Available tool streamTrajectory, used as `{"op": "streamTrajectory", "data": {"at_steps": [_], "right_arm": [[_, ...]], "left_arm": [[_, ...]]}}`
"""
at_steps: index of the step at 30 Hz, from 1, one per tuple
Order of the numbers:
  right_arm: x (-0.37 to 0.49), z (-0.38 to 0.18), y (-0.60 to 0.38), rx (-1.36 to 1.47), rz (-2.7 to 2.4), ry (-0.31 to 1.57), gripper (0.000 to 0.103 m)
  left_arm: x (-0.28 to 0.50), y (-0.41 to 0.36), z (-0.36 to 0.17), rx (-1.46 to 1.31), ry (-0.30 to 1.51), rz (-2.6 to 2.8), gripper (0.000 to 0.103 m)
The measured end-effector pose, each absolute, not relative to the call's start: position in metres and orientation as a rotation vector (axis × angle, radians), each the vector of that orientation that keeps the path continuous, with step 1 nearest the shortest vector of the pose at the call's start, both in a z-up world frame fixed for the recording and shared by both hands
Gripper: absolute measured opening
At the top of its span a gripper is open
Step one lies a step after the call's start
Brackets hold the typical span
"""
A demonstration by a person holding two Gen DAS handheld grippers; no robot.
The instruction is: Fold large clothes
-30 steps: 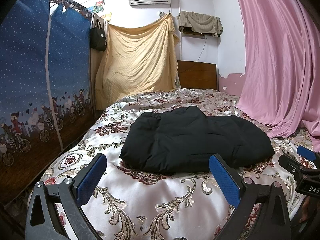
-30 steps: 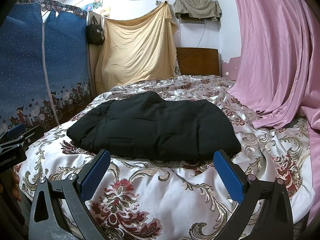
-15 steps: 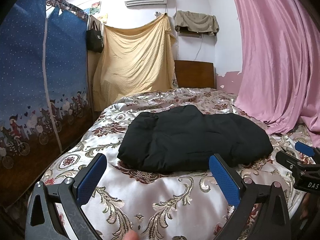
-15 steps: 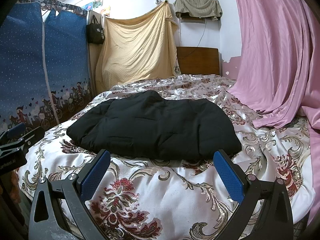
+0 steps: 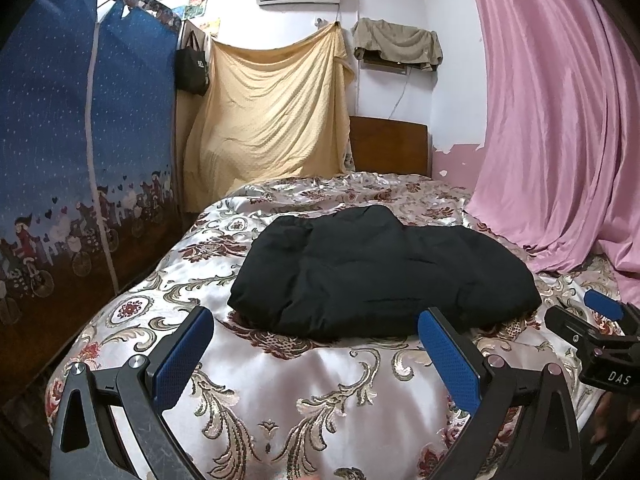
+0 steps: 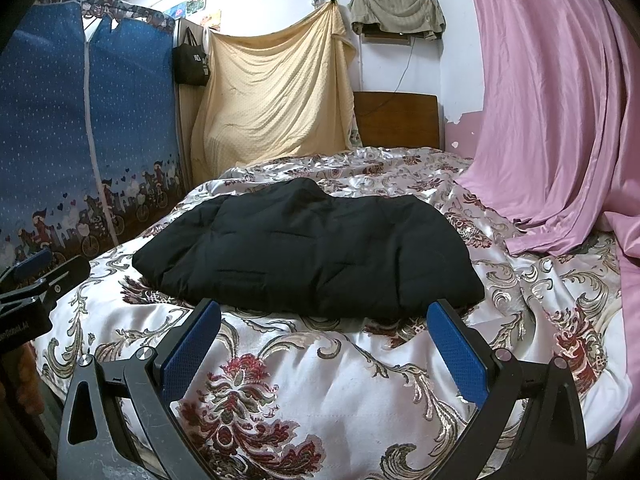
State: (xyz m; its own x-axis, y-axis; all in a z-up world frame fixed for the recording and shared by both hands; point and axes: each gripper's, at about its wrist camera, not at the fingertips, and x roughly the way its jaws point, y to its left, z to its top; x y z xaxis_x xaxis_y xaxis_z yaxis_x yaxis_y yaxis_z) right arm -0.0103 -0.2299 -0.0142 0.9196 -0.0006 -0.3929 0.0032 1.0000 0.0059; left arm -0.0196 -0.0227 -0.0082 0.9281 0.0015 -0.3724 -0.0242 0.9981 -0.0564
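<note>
Blue fingers (image 5: 182, 354) of the left gripper (image 5: 316, 356) stand wide apart with nothing between them, held above the near end of the bed (image 5: 320, 400). Wide apart too are the right gripper's (image 6: 324, 350) fingers (image 6: 192, 350), holding nothing, over the same quilt.

From the left wrist view, the jacket (image 5: 380, 276) lies at 12 o'clock, a folded black padded bundle flat on the floral quilt, clear of both grippers. The right gripper shows at 3 o'clock in that view, low at the frame edge; what may be part of a hand appears under it, though the corner is too dark to be sure. From the right wrist view, the jacket sits at 12 o'clock and the left gripper at 9 o'clock.

A pink curtain (image 6: 552, 120) drapes onto the bed at 2 o'clock. A blue wardrobe (image 5: 80, 140) stands at 10 o'clock, a yellow sheet (image 6: 272, 92) hangs at 12, beside the headboard (image 6: 396, 120).
</note>
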Motion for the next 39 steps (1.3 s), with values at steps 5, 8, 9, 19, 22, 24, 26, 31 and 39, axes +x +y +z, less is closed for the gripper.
{"op": "streamTrajectory", "data": {"at_steps": [5,8,9,19,22,24,26,31,39], "right_arm": [[-0.01,-0.015,-0.23,0.006,-0.002,0.406,0.101],[-0.011,-0.016,-0.23,0.006,-0.002,0.407,0.101],[-0.01,-0.016,-0.23,0.006,-0.002,0.407,0.101],[-0.01,-0.021,-0.232,0.006,-0.001,0.413,0.101],[-0.01,-0.022,-0.232,0.006,-0.001,0.414,0.101],[-0.009,-0.021,-0.232,0.006,0.0,0.415,0.101],[-0.01,-0.022,-0.233,0.007,0.0,0.416,0.101],[-0.008,-0.024,-0.232,0.008,-0.001,0.42,0.101],[-0.008,-0.025,-0.232,0.007,-0.002,0.422,0.101]], "left_arm": [[-0.019,-0.022,-0.009,-0.061,0.382,0.015,0.103],[-0.019,-0.022,-0.008,-0.061,0.382,0.016,0.103],[-0.019,-0.022,-0.009,-0.061,0.383,0.016,0.103],[-0.018,-0.02,-0.011,-0.061,0.389,0.018,0.103],[-0.017,-0.018,-0.014,-0.06,0.392,0.019,0.103],[-0.017,-0.019,-0.013,-0.06,0.391,0.02,0.103],[-0.017,-0.019,-0.014,-0.06,0.393,0.019,0.103],[-0.016,-0.016,-0.017,-0.059,0.397,0.022,0.103],[-0.016,-0.016,-0.019,-0.057,0.394,0.026,0.103]]}}
